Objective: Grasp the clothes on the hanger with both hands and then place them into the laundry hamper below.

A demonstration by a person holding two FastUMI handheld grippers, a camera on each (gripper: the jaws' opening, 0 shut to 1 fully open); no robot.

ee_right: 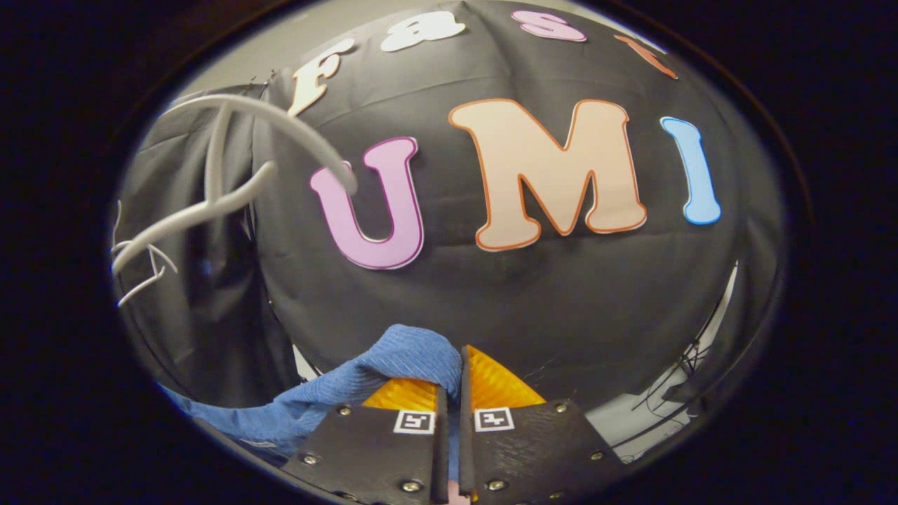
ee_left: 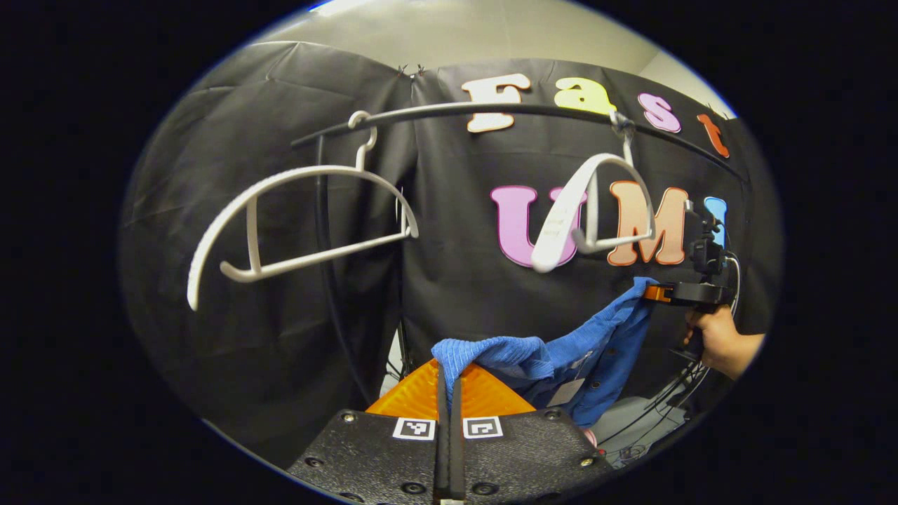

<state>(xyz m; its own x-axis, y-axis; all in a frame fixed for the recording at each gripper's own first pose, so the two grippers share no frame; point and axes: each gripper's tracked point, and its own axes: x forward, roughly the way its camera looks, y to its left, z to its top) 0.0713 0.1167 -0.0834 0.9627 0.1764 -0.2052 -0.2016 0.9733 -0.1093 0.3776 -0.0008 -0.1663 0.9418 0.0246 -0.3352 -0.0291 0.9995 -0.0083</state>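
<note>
Presently catalogued, item by item.

Left tongs (ee_left: 449,379): fingers drawn together to a narrow slit, with a fold of the blue garment (ee_left: 554,365) pinched between them at the tips. The cloth bunches over the tip and runs off to the tongs' right.

Right tongs (ee_right: 452,386): fingers likewise close together, a fold of the same blue garment (ee_right: 393,365) caught between them; the cloth mounds over the left finger and trails down and away to the left. In the left gripper view the right tongs (ee_left: 656,292) appear farther off to the right, held by a hand (ee_left: 722,340), with a corner of the garment at their tip.

Blue garment: ribbed fabric, slung between the two tongs, sagging in the middle. A pale tag hangs on its lower part. It hangs below the hangers and touches neither.

Hangers: two white hangers on a dark rail (ee_left: 519,110) above the tongs. One hanger (ee_left: 295,224) hangs up and to the left of the left tongs, bare. The other hanger (ee_left: 596,210) hangs up and to the right, turned nearly edge-on, also bare. In the right gripper view, a white hanger (ee_right: 231,168) sits up and to the left of the right tongs.

Cables (ee_left: 652,407): dark, trailing below the hand.
</note>
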